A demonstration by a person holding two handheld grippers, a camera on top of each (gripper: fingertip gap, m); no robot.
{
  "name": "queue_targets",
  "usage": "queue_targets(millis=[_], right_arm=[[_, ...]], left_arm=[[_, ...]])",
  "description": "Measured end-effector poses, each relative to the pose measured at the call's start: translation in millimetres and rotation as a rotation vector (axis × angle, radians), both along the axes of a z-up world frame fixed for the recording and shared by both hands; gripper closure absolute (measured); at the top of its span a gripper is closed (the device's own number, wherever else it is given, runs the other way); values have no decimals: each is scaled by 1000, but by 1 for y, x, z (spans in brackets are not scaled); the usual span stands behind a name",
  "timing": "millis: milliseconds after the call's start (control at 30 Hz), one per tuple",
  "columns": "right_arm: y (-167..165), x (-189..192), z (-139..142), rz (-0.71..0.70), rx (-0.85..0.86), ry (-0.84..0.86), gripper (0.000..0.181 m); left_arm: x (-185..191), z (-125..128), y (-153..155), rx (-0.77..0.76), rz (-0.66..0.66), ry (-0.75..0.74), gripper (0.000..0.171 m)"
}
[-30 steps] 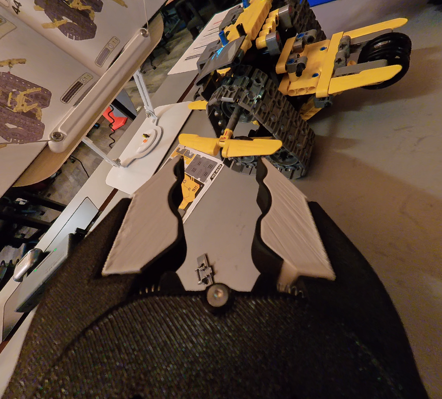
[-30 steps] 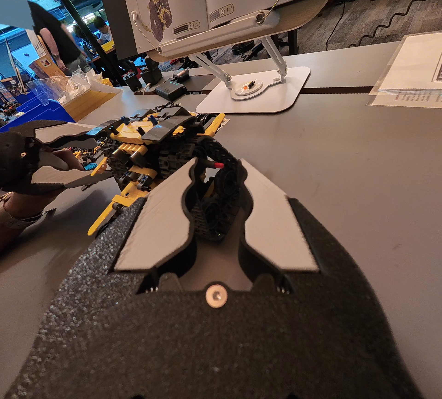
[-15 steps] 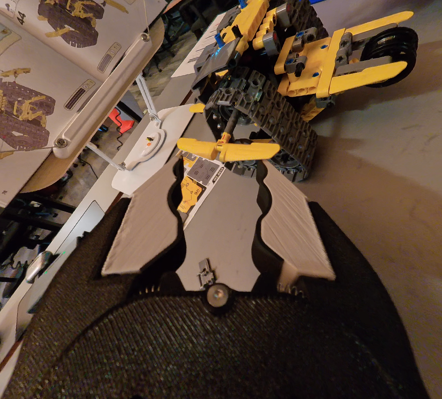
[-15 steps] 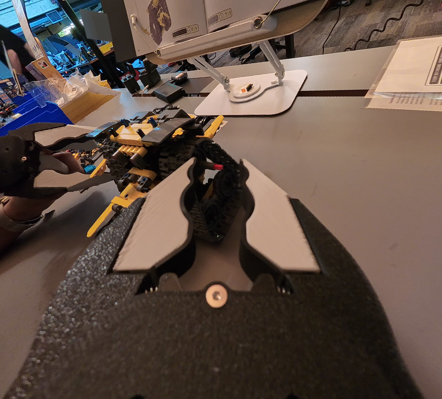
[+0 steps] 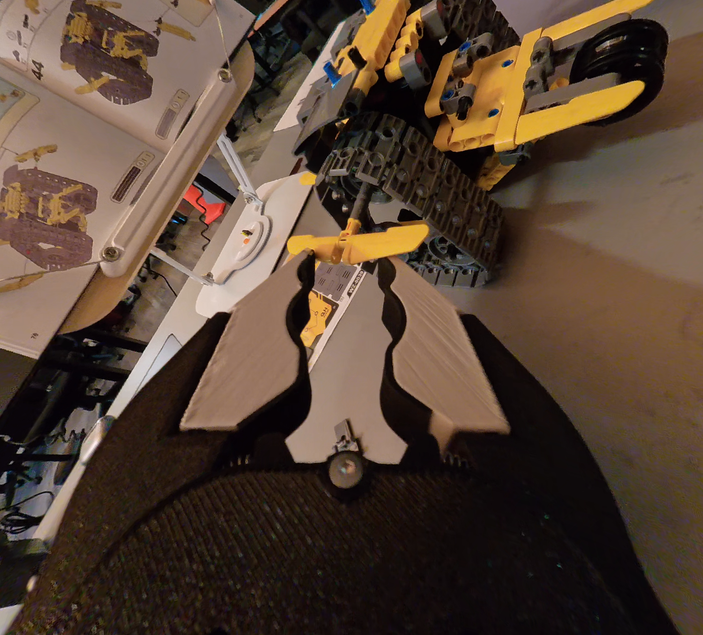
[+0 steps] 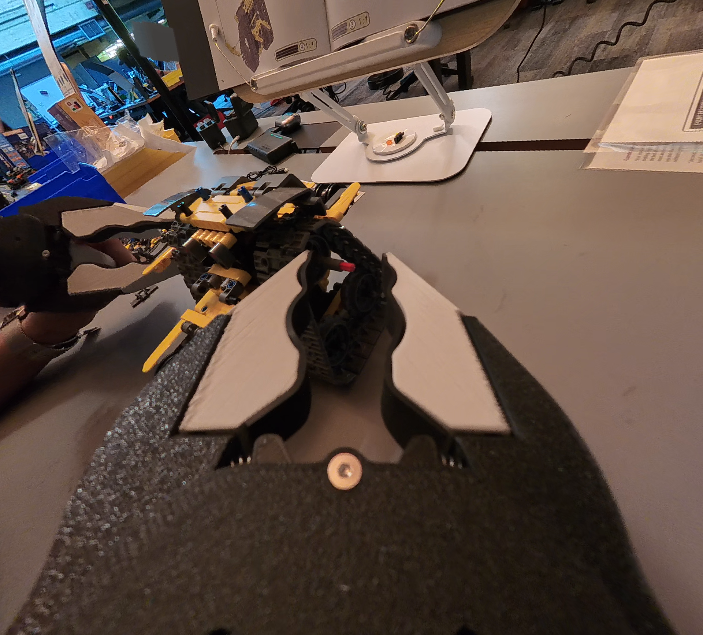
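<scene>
Tabletop (image 6: 532, 274), grey, carries a yellow-and-black tracked brick vehicle (image 5: 437, 114). Right gripper (image 6: 346, 263), half open, straddles its rear track (image 6: 353, 297), apparently bracing. Left gripper (image 5: 342, 261), part open, tips beside yellow blade piece (image 5: 357, 242); contact unclear. Judgement: close squarely, brace firmly.

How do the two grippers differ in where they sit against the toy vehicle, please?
The left gripper meets a yellow blade on the toy vehicle; the right gripper straddles its black track. Whether the left grips is unclear, and the right's fingers stand apart. Both have grey fingers on black bodies over the grey table.
</scene>
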State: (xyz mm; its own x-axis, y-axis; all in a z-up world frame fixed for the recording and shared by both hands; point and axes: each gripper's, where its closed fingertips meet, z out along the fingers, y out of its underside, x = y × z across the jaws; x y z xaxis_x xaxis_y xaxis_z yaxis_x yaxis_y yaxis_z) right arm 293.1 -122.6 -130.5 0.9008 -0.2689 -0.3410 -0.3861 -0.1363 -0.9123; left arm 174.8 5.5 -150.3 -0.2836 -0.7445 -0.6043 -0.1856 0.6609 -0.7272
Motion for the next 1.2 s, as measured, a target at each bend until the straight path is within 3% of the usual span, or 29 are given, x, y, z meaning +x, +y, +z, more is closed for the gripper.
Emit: queue_targets(millis=[667, 1200], right_arm=[[0, 0, 0, -2, -1, 0, 147], [-1, 1, 0, -2, -4, -2, 145]], left_arm=[[0, 1, 0, -91, 43, 42, 147], [-8, 2, 8, -150, 40, 42, 133]])
